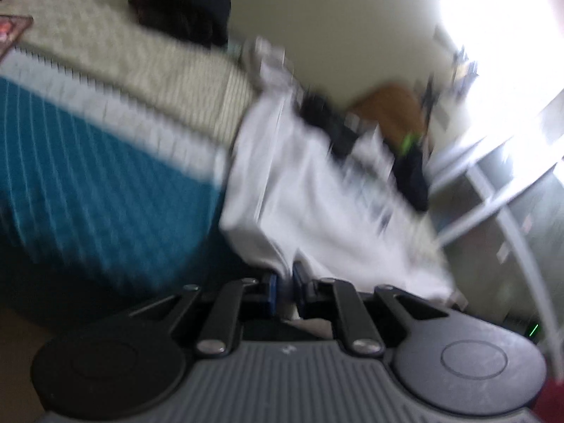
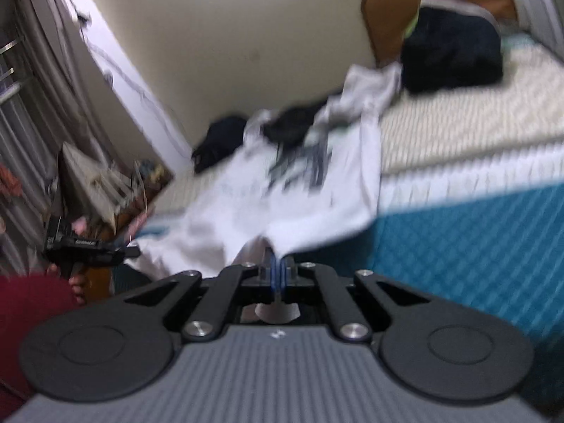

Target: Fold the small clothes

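A white T-shirt with a dark print lies across the corner of the bed, its hem hanging past the mattress edge over the teal quilted side panel. In the left wrist view, left of the shirt the cream ribbed bed top runs bare up to a dark bundle by the wall; right of the shirt a second dark garment with a green tag lies beside a brown cushion, and past the bed's end a white rail stands close, so room there is tight. The left gripper has its blue-padded fingers drawn close together, pinching a fold of the shirt's hanging hem. In the right wrist view, left of the shirt a cluttered shelf of books and papers crowds the bed's corner, and the left gripper shows there in a hand beside a red sleeve. Behind the shirt a small black garment lies near the wall; right of it the bed top is open as far as a dark blue bundle leaning on the brown cushion. The right gripper has its fingers pressed all but together on the shirt's near hem, with cloth showing through behind them.
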Tool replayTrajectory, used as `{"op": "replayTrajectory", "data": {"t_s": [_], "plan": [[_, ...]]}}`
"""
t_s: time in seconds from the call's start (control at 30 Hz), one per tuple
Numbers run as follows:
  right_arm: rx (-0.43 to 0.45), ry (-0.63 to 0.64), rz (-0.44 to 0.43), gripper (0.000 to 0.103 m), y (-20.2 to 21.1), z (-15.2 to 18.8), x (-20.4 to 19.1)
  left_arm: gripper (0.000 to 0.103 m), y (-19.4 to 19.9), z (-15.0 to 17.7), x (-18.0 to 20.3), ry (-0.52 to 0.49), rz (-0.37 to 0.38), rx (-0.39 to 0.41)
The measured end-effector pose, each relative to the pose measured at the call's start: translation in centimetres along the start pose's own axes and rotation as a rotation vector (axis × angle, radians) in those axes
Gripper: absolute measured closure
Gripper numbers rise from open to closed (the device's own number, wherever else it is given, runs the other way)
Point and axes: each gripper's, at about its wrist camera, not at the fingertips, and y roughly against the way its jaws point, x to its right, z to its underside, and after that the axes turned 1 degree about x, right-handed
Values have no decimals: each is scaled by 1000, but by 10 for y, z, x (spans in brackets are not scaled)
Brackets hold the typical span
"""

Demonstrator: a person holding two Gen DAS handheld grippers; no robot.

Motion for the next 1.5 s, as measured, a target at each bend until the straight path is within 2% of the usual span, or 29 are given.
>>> {"op": "replayTrajectory", "data": {"t_s": [0.1, 0.2, 0.37, 0.47, 0.53, 0.57, 0.6, 0.63, 0.7, 0.77, 0.87, 0.97, 1.07, 1.13, 1.17, 1.2, 1.23, 1.27, 1.3, 1.37, 1.43, 1.5], "plan": [[78, -20, 22, 98, -4, -21, 13, 93, -1, -26, -5, 80, 54, 88], [136, -59, 34, 98, -21, -45, 29, 93, -19, -55, -5, 126, 65, 112], [140, -57, 77, 98, -76, -90, 47, 93, -69, -111, 9, 102, 6, 120], [143, -63, 128, 98, -115, -127, 57, 92, -99, -143, 19, 50, -34, 131], [135, -80, 216, 93, -138, -145, 70, 82, -123, -164, 25, 14, -94, 158], [121, -96, 270, 89, -149, -149, 76, 59, -136, -169, 24, 16, -150, 153], [91, -110, 320, 67, -158, -150, 83, 46, -145, -171, 20, 41, -202, 137], [67, -116, 360, 49, -161, -150, 87, 46, -149, -170, 15, 65, -213, 121], [82, -83, 381, 49, -148, -143, 86, 44, -148, -160, 2, 71, -175, 75], [87, -71, 343, 49, -126, -132, 83, 39, -134, -148, -10, 66, -185, 62], [44, -149, 256, 49, -97, -104, 83, 28, -114, -127, -26, 75, -168, 28], [-5, -190, 236, 48, -77, -77, 81, 26, -99, -105, -29, 88, -129, 8], [-12, -268, 200, 48, -73, -63, 79, 23, -96, -95, -22, 98, -82, -3], [-10, -312, 166, 48, -80, -60, 80, 26, -106, -94, -19, 104, -70, -28], [-9, -326, 158, 48, -87, -60, 81, 30, -110, -95, -16, 89, -70, -19], [-2, -339, 155, 49, -92, -61, 80, 55, -115, -97, -12, 76, -92, -17], [10, -350, 160, 55, -99, -63, 79, 75, -122, -99, -10, 71, -106, -35], [12, -351, 174, 67, -102, -66, 78, 92, -128, -101, -12, 85, -116, -67], [10, -343, 213, 93, -107, -70, 77, 93, -127, -102, -16, 106, -118, -77], [6, -318, 267, 93, -109, -77, 73, 93, -118, -108, -17, 106, -131, -68], [15, -241, 311, 94, -98, -84, 61, 93, -97, -116, -12, 64, -115, -56], [2, -172, 343, 94, -87, -88, 48, 97, -83, -118, 0, -9, -146, -56]]}}
